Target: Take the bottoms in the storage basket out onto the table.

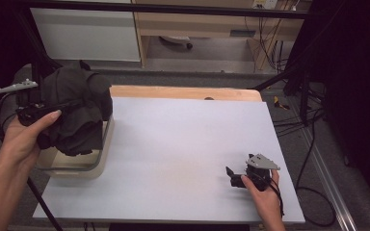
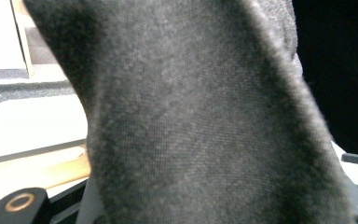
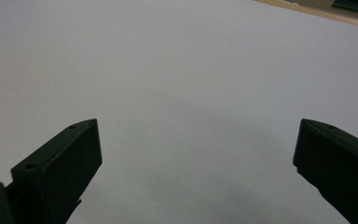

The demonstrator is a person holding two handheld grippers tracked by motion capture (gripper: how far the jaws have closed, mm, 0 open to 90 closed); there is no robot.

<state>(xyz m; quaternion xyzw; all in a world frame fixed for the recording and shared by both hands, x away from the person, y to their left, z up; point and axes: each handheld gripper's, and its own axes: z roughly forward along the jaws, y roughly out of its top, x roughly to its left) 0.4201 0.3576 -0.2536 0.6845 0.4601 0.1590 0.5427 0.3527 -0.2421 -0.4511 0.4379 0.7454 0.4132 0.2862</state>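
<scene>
The left tool (image 1: 65, 107), pinching a bunched dark grey cloth (image 1: 79, 110), lifted it above its cream bin (image 1: 101, 154); the right tool (image 1: 233, 178) rested spread on the desk (image 1: 173, 144).

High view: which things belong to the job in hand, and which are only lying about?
Belong to the job:
- dark cloth, lifted above the bin
- beige bin at the table's left edge
- left gripper, shut on the cloth
- right gripper, open, resting on the white table

Lying about:
- cables on the floor
- white cabinet behind
</scene>
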